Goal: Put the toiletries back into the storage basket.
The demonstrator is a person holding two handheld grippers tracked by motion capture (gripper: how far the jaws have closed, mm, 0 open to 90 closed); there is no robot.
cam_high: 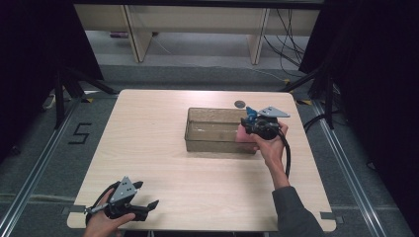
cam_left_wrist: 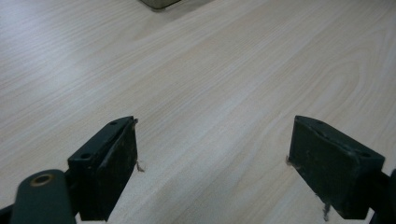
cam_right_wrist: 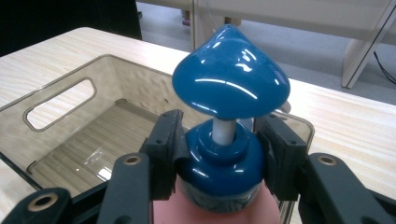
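The right gripper point(cam_high: 245, 129) pinched the pink plastic bottle with a blue pump cap point(cam_right_wrist: 224, 154) at its collar, long axis upright, at the smoky transparent plastic bin's point(cam_high: 212, 129) 3 o'clock wall. The left gripper point(cam_high: 147, 195), jaws spread, rested on the tabletop point(cam_high: 163, 163) at 7 o'clock, well apart.

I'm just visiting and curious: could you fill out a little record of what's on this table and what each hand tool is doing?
Held item: pink pump bottle with blue pump head
Right gripper: shut on the bottle's blue collar, at the bin's right end
Bin: clear plastic bin, nothing seen inside
Left gripper: open, over bare table, near the front left corner
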